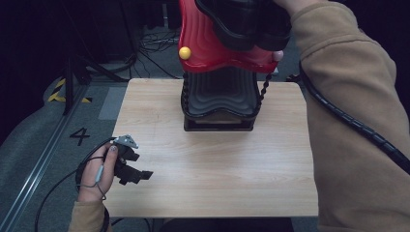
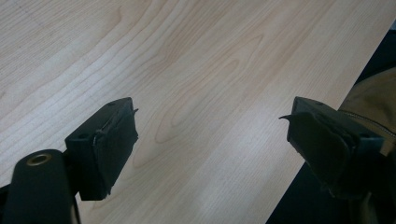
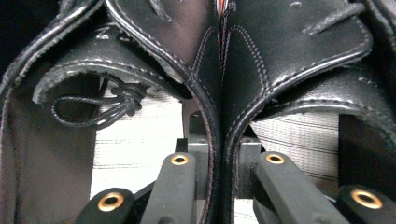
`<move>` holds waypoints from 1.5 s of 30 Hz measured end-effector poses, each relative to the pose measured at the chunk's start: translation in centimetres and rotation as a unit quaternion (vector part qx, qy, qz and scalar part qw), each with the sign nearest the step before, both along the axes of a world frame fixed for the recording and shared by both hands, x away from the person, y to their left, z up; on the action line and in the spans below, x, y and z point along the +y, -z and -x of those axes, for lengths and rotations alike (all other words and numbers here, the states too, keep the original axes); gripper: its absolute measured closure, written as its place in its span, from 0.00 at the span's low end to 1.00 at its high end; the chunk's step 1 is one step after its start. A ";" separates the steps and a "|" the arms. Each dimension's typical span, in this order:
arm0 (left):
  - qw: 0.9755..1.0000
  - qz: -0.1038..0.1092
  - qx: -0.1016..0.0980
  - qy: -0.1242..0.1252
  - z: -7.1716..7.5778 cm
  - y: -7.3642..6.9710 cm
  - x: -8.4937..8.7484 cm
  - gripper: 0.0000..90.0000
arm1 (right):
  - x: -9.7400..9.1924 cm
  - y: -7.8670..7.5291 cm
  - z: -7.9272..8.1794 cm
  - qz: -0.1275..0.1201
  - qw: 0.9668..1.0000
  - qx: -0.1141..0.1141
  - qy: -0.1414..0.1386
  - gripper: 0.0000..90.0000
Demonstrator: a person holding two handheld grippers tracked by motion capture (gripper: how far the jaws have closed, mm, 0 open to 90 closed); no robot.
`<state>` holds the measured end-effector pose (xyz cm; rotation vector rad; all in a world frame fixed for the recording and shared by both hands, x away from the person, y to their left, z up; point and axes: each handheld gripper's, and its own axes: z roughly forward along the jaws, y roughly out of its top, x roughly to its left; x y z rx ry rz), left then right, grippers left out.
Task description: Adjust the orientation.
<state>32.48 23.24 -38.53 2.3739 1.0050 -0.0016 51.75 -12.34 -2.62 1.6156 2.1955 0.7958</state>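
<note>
A pair of black leather shoes hangs high at the top of the high view, over a red wavy shelf with a yellow knob. Under that shelf a black wavy shelf stands on the wooden table. In the right gripper view my right gripper is shut on the two shoes' inner sides, pinched together. One shoe's lace hangs at the left. My left gripper rests at the table's front left, open, with only bare wood between its jaws.
The red and black shelves stand at the table's far middle. A coiled cable trails along the person's tan right sleeve. Grey floor with a floor rail and a painted number lies to the left.
</note>
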 end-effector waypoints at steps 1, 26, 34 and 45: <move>1.000 0.000 0.001 0.001 0.0 0.0 0.0 0.18 | 0.2 0.1 -0.2 0.003 1.000 -0.006 0.004 0.91; 1.000 0.001 0.003 0.005 -0.2 0.2 -0.1 0.18 | 2.5 4.4 -4.2 -0.004 0.997 -0.056 0.049 0.90; 1.000 -0.003 0.004 0.008 -0.2 0.2 -0.4 0.18 | 3.4 6.3 -4.5 0.007 0.997 -0.062 0.050 0.88; 1.000 -0.007 0.008 0.013 -0.2 0.3 -0.7 0.18 | 3.2 8.0 -4.3 -0.020 0.995 -0.089 0.041 0.79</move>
